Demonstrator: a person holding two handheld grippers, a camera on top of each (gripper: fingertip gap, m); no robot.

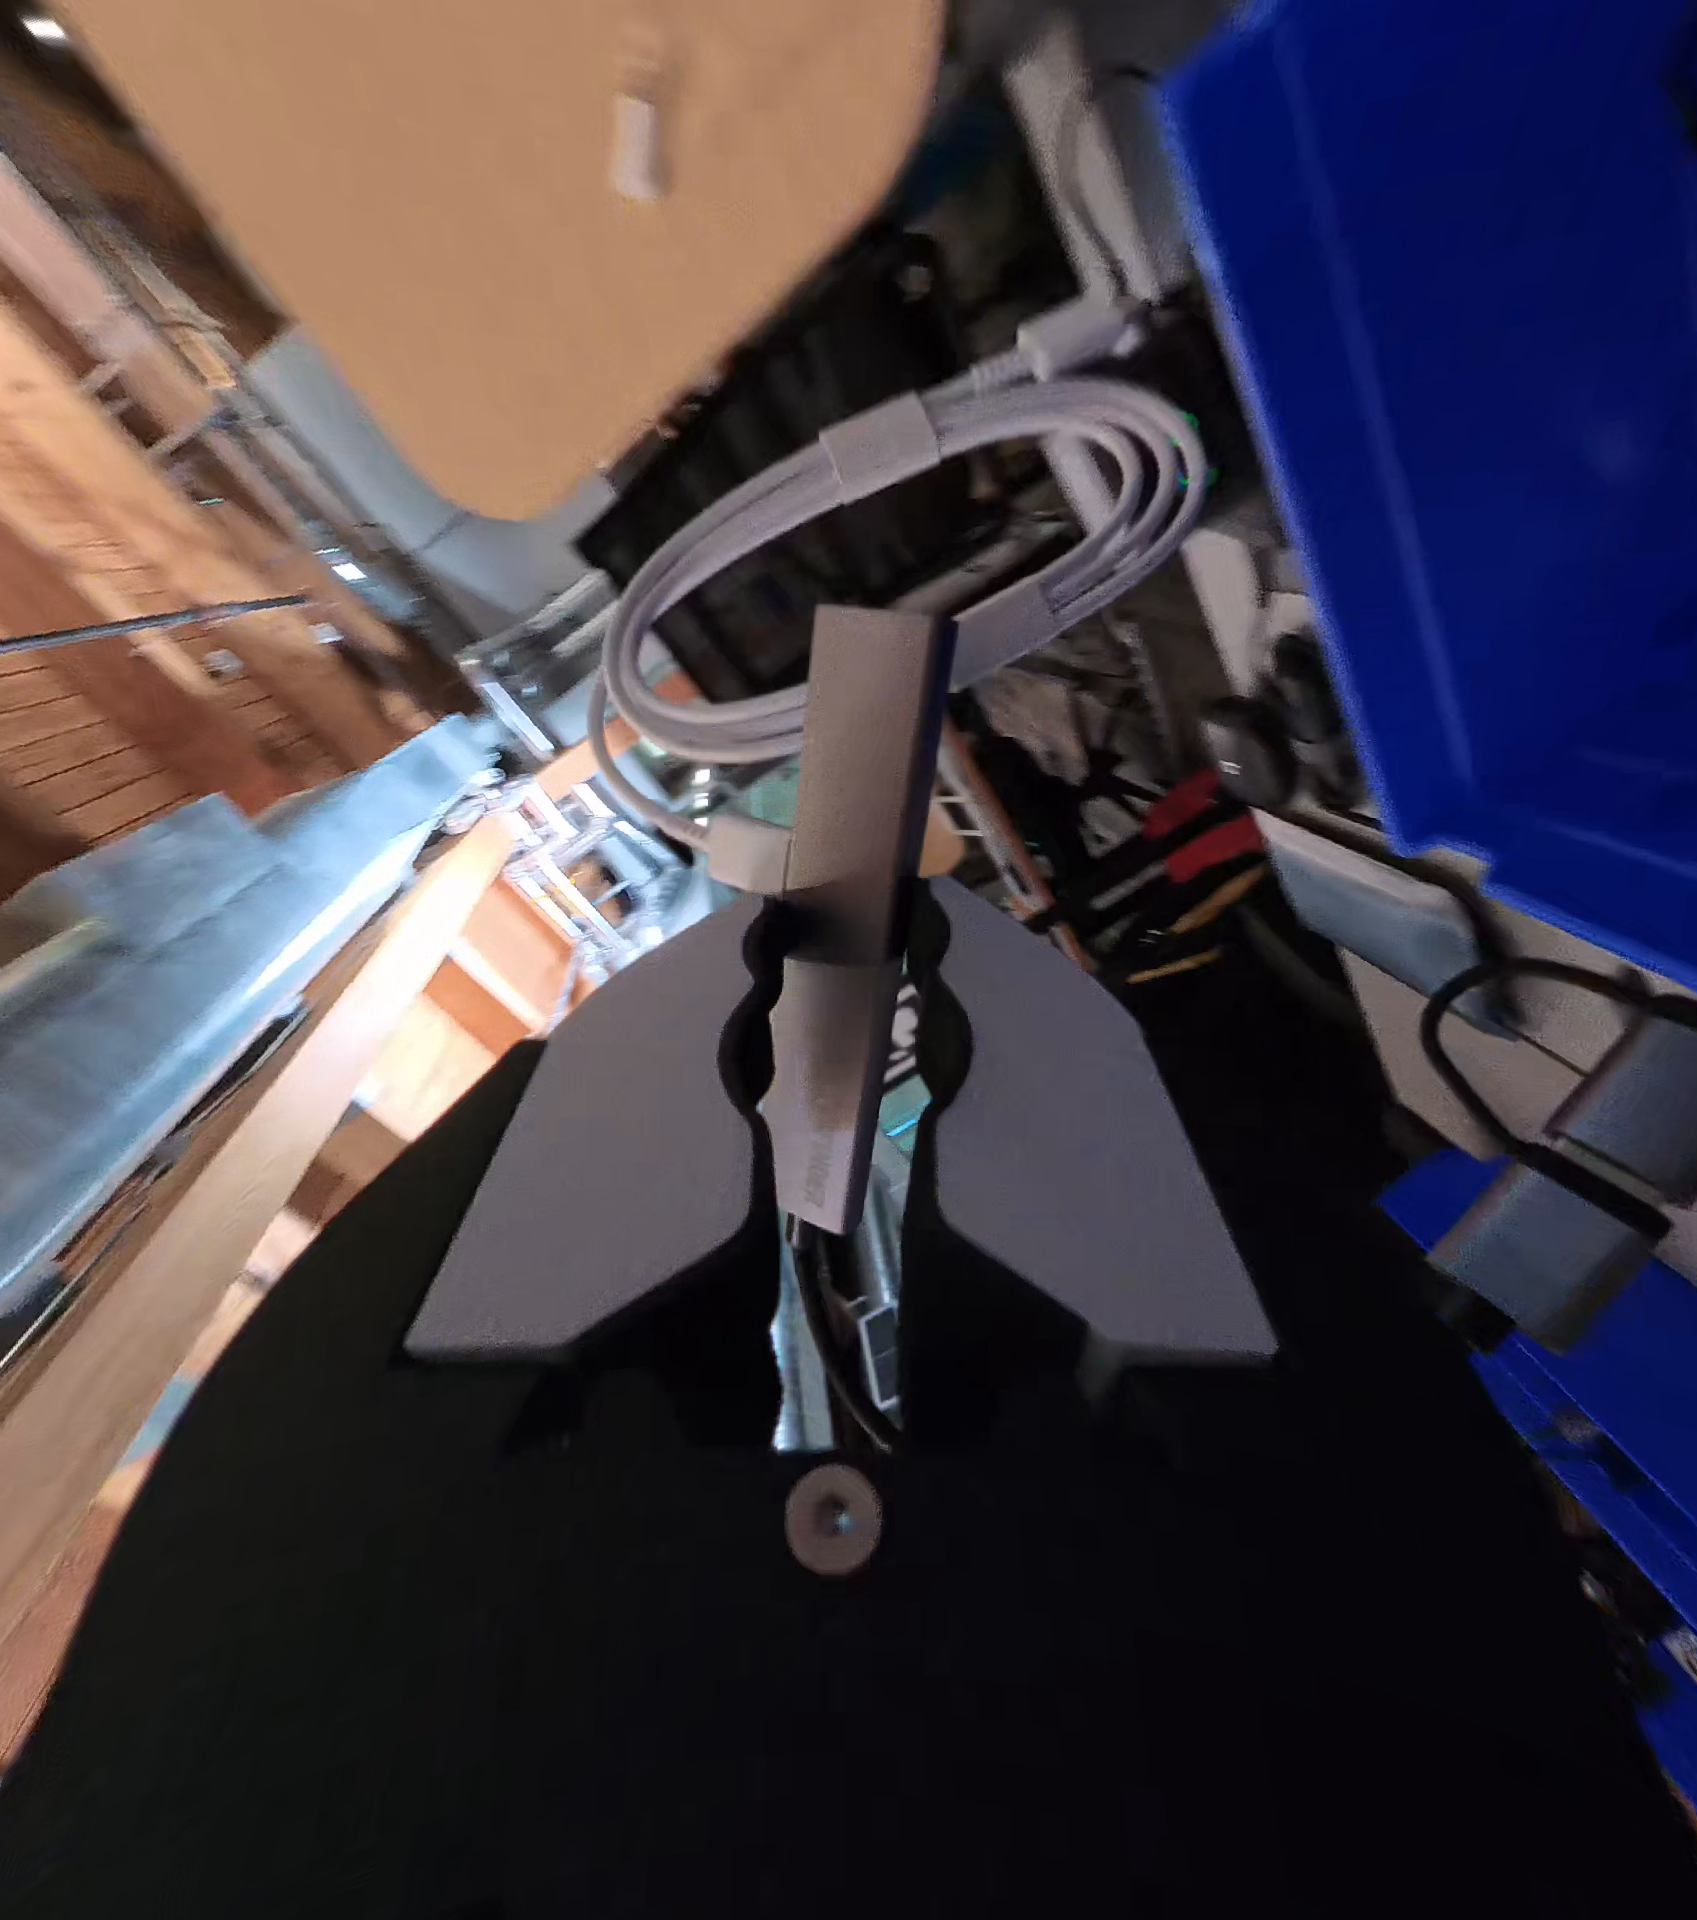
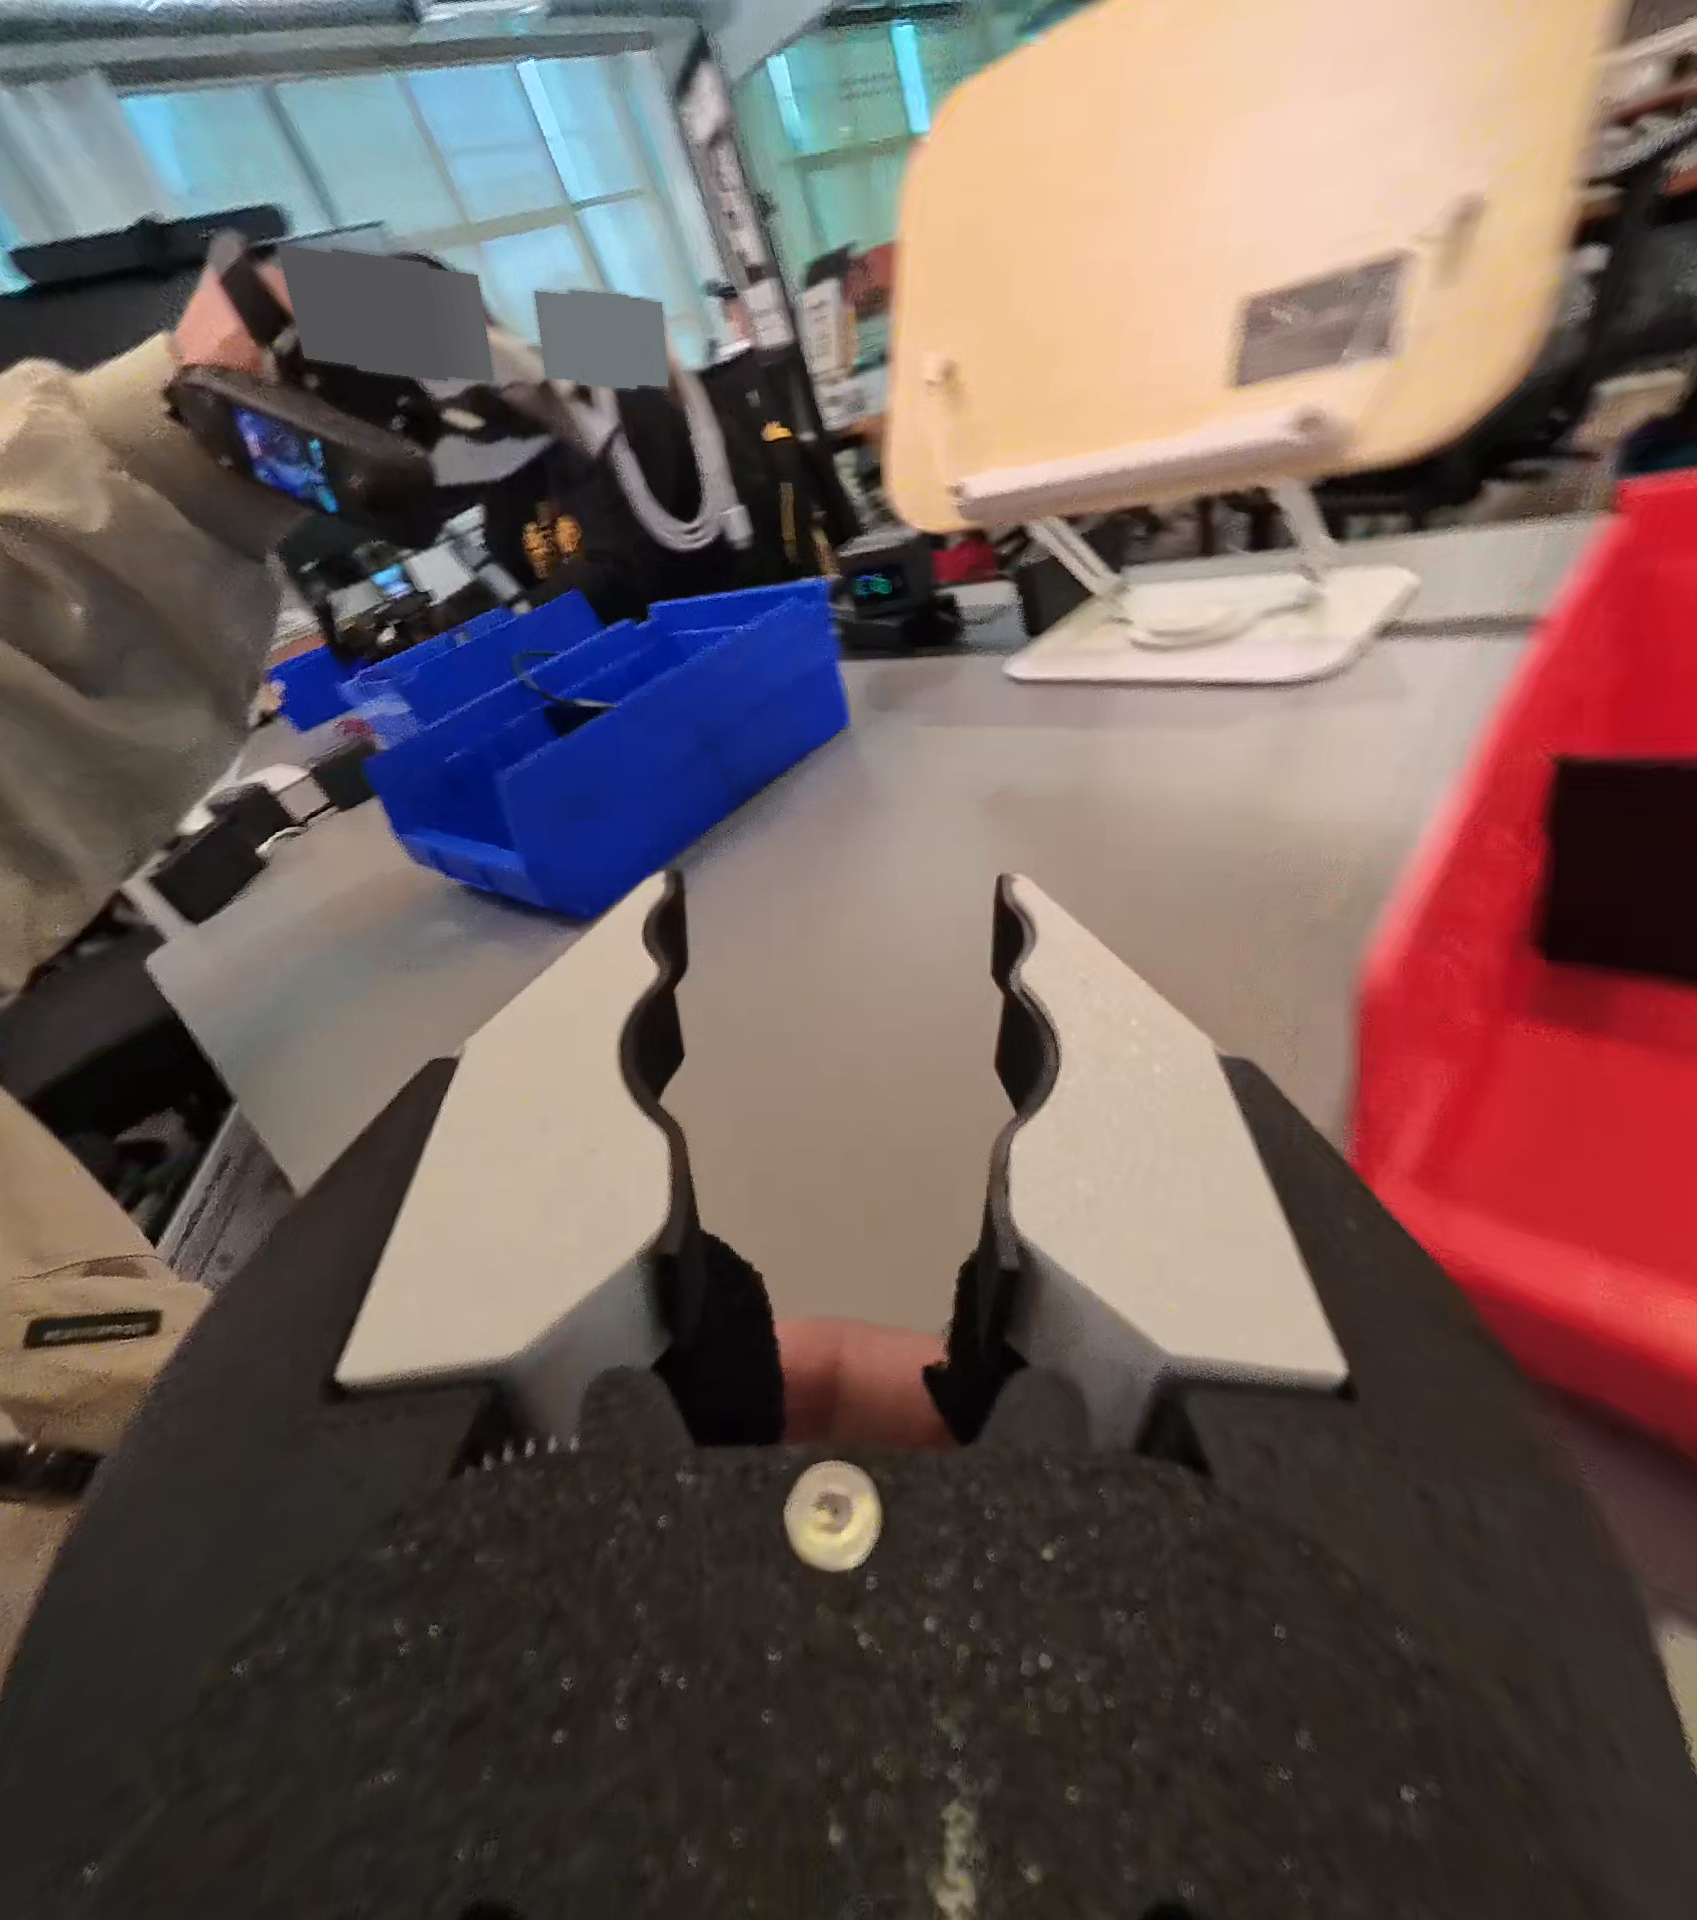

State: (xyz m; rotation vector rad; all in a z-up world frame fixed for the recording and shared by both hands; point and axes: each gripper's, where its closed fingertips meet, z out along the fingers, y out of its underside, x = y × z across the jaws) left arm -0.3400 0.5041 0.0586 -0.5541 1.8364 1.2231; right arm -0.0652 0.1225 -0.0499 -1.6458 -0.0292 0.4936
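Grey metal is what the left claw (image 1: 839,935) grips: a slim bar-shaped adapter (image 1: 859,831), pinched between the closed fingers and standing on past their tips. A coiled white cable (image 1: 885,582) hangs from the adapter's side, bundled by two bands, and swings free in the air. The left wrist view is tilted and blurred; a blue bin (image 1: 1509,436) fills its right side, with two small grey adapters (image 1: 1592,1174) on a black lead lying on the pale surface just beside it, and a tan board (image 1: 511,229) looms at the top.

The right claw (image 2: 839,904) is spread wide with nothing between its fingers, hovering over the grey counter (image 2: 1083,810). A red bin (image 2: 1592,1039) sits close on its right, a dark rectangular patch on its near wall. Farther off to the left stands a blue divided bin (image 2: 615,748), a thin black wire showing inside. Beyond that, the left claw (image 2: 532,436) is raised in the air by a person's beige sleeve (image 2: 44,623), the white cable (image 2: 678,488) dangling from it. A tan board on a white stand (image 2: 1218,270) rests at the counter's far side.
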